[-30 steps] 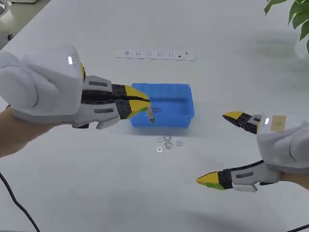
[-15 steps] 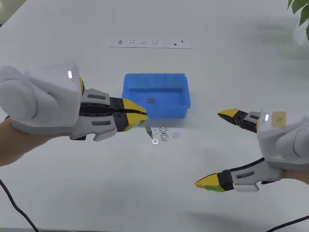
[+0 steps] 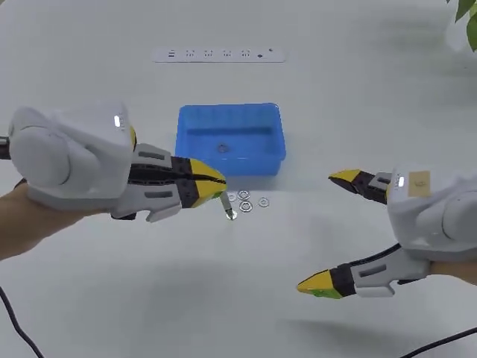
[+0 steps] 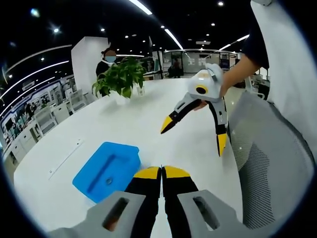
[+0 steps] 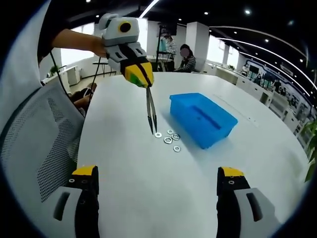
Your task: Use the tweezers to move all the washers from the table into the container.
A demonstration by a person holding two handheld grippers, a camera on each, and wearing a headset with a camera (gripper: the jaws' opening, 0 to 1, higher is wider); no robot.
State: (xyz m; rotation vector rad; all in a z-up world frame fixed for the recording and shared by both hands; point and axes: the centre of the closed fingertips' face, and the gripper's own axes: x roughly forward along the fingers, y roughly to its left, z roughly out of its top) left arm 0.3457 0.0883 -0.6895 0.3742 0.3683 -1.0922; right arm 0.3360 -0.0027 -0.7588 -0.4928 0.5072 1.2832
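Left tongs [image 3: 218, 180] clamp tweezers [image 5: 151, 111], tips at washer [image 5: 158, 135] (right tongs [image 3: 315, 231] wide).

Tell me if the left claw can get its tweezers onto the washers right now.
Probably yes: the left claw holds the tweezers with tips right beside the washers, and nothing lies between them.

White table [image 3: 223, 298], power strip [image 3: 216, 54], leafy plant [image 4: 119, 77], mesh chair [image 5: 34, 144]

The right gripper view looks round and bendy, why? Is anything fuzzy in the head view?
Right gripper view: a fisheye lens bends the table edge, yet the washers and tweezers look sharp. Head view: soft even light, a faint shadow below the right gripper, blurred plant leaves.
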